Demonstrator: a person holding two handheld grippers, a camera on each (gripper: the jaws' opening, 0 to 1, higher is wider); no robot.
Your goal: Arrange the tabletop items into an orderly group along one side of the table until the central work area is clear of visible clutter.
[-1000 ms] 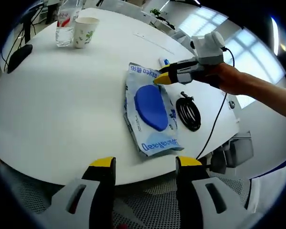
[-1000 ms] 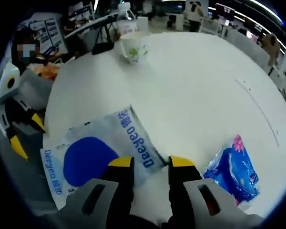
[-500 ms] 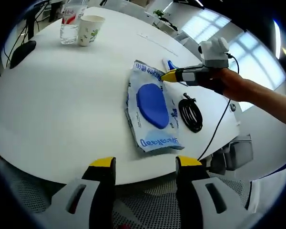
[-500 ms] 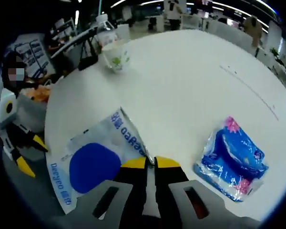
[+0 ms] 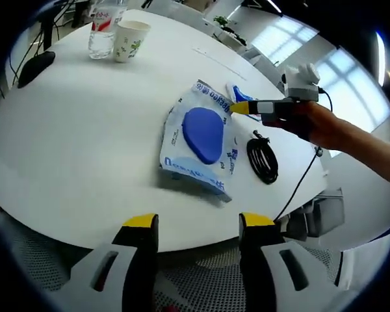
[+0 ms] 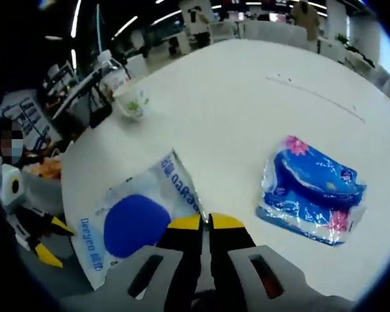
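A white wet-wipes pack (image 5: 196, 142) with a blue oval lid (image 5: 203, 133) lies near the table's right edge, its far corner raised. My right gripper (image 5: 236, 108) comes in from the right and pinches that corner. In the right gripper view the right gripper (image 6: 205, 222) is shut on the wipes pack (image 6: 143, 218). A blue tissue pack (image 6: 312, 190) lies to the right of it. My left gripper (image 5: 199, 223) hangs open off the table's near edge, holding nothing. It shows small as the left gripper (image 6: 52, 242) at the left.
A black coiled cable (image 5: 262, 162) lies right of the pack, its lead running off the table (image 5: 84, 130). A paper cup (image 5: 131, 40) and a water bottle (image 5: 103, 29) stand at the far left, with a black mouse (image 5: 36, 65) near them.
The right gripper has shut on the wipes pack's corner and lifted it, and the pack has swung and shifted slightly away from the cable. The left gripper has stayed open.
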